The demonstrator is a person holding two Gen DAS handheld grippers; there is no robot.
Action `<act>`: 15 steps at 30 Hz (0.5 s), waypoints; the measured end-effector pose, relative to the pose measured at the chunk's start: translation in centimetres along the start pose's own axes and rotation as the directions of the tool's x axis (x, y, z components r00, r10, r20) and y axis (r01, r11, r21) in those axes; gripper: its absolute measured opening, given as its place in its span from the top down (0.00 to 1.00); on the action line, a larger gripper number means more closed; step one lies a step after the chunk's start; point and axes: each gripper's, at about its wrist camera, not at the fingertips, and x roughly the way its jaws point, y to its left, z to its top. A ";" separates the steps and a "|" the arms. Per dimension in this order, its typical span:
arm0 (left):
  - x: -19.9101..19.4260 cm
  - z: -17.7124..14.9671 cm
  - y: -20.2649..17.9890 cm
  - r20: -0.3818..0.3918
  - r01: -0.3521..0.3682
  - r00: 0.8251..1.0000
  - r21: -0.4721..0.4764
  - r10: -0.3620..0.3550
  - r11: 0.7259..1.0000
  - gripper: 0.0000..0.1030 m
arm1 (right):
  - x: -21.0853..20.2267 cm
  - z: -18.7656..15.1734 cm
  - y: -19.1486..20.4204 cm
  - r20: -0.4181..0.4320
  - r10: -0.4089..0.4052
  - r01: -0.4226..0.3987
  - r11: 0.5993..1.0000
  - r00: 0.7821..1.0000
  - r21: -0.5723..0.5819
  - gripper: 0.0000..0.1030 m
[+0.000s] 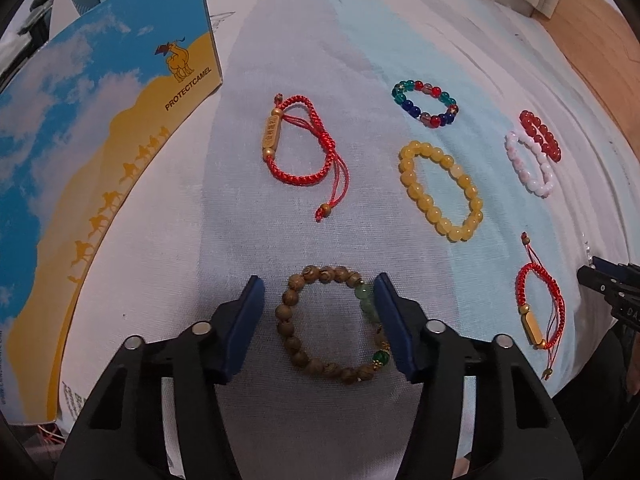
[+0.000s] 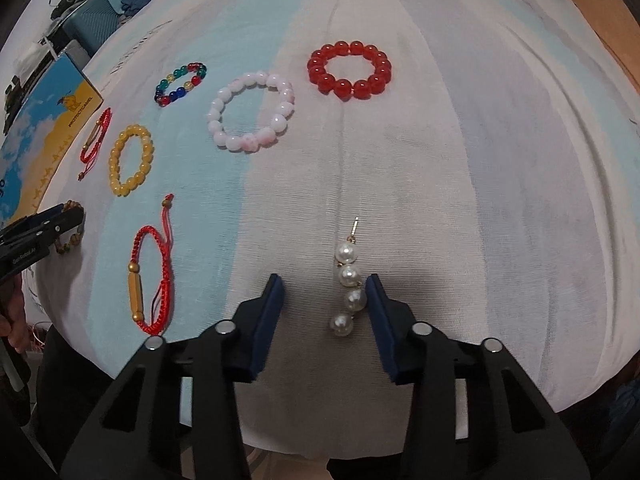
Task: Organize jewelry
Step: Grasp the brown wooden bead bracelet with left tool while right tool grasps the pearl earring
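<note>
My left gripper is open around a wooden-bead bracelet with green beads, lying on the cloth between its fingers. My right gripper is open around a pearl earring lying on the cloth near its right finger. Farther out lie a red cord bracelet, a yellow bead bracelet, a multicolour bead bracelet, a pink bead bracelet, a red bead bracelet and a second red cord bracelet. The right gripper shows in the left wrist view.
A blue and yellow box with camels printed on it lies at the left on the striped cloth. A wooden floor shows at the far right. Clutter stands beyond the cloth at the far left.
</note>
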 end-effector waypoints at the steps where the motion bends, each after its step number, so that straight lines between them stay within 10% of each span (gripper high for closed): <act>1: -0.1 -0.1 -0.1 -0.002 0.000 1.000 0.004 0.000 1.000 0.55 | 0.0 0.0 0.0 -0.002 0.004 -0.004 1.000 1.000 0.003 0.66; 7: -0.4 0.0 -0.6 -0.016 0.005 1.000 0.024 -0.005 1.000 0.92 | -0.2 -0.1 0.2 0.003 0.019 -0.018 1.000 1.000 -0.006 0.79; 15: -0.8 -0.1 -0.3 -0.022 0.008 1.000 0.018 -0.007 1.000 0.93 | -0.9 -0.1 0.6 0.019 0.032 -0.031 0.999 0.999 -0.011 0.89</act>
